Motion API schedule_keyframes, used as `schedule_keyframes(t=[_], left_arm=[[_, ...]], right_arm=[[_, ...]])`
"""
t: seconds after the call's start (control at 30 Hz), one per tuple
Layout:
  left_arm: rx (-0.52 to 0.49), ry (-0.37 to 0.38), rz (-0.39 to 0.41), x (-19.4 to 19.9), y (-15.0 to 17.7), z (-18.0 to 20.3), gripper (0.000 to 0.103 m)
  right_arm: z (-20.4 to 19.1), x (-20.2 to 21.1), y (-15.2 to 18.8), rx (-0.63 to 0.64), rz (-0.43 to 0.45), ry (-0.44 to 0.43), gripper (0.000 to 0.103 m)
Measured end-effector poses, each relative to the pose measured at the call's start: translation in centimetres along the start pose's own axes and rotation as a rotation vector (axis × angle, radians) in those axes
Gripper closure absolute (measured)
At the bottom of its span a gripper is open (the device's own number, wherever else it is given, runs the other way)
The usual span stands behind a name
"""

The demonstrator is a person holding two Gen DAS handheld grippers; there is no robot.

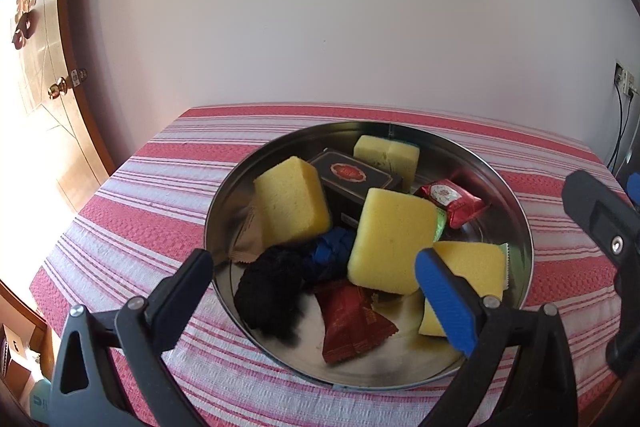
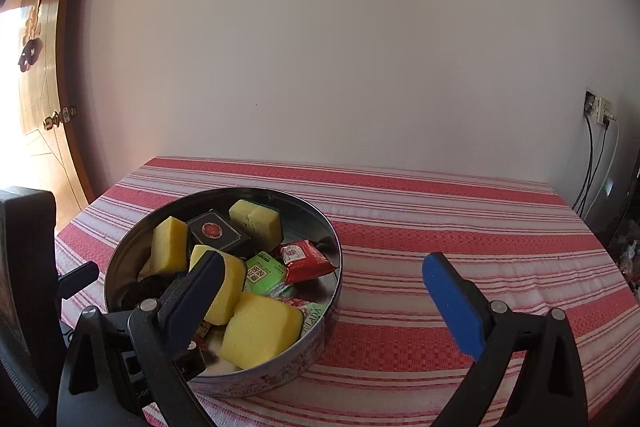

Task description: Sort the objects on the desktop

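Left wrist view: left gripper (image 1: 316,269) hovered over near rim of round silver metal tin (image 1: 224,195), jaws spread wide, holding nothing. Tin sat on red-and-white striped tablecloth (image 1: 132,195). Only here: black-and-blue fabric bundle (image 1: 280,283), dark red foil packet (image 1: 352,323), brown packet (image 1: 250,235). Black rectangular box (image 1: 354,175) lay long axis left-right.

Right wrist view: right gripper (image 2: 324,277) just right of tin, jaws spread, empty. Only here: green packet (image 2: 266,273), tin's floral outer wall (image 2: 280,375). Yellow sponges (image 2: 260,333) filled tin.

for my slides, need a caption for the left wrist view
Open left gripper hovers over a round metal tin of yellow sponges and snack packets.
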State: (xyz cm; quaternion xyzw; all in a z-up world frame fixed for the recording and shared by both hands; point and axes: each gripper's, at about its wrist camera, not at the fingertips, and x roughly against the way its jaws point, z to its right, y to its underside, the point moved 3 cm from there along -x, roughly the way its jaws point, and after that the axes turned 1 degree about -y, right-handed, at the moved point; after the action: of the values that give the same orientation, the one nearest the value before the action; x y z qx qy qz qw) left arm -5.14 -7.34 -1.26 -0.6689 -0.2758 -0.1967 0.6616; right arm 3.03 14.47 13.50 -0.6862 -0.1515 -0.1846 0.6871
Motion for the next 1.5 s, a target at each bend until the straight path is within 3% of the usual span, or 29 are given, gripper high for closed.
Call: schedule_keyframes(t=[0.13,0.33,0.77,1.17,1.5], left_arm=[[0.0,-0.012,-0.049,0.0,0.3,-0.2,0.001],[-0.007,-0.055,-0.016,1.3,0.6,-0.6,0.001],[-0.044,-0.16,0.141,5.9,0.2,-1.4,0.001],[-0.048,-0.195,0.283,9.0,0.4,-1.5,0.0],[-0.054,-0.197,0.287,9.5,0.4,-1.1,0.0]], right_arm=[[0.0,1.2,0.4,-0.004,0.033,-0.001,0.002],[-0.2,2.8,0.4,-0.006,0.083,0.0,0.002],[-1.0,5.4,0.6,-0.007,0.165,-0.014,0.002],[-1.4,6.8,0.5,-0.011,0.221,-0.013,0.002],[-1.1,7.3,0.7,-0.013,0.234,-0.013,0.002]])
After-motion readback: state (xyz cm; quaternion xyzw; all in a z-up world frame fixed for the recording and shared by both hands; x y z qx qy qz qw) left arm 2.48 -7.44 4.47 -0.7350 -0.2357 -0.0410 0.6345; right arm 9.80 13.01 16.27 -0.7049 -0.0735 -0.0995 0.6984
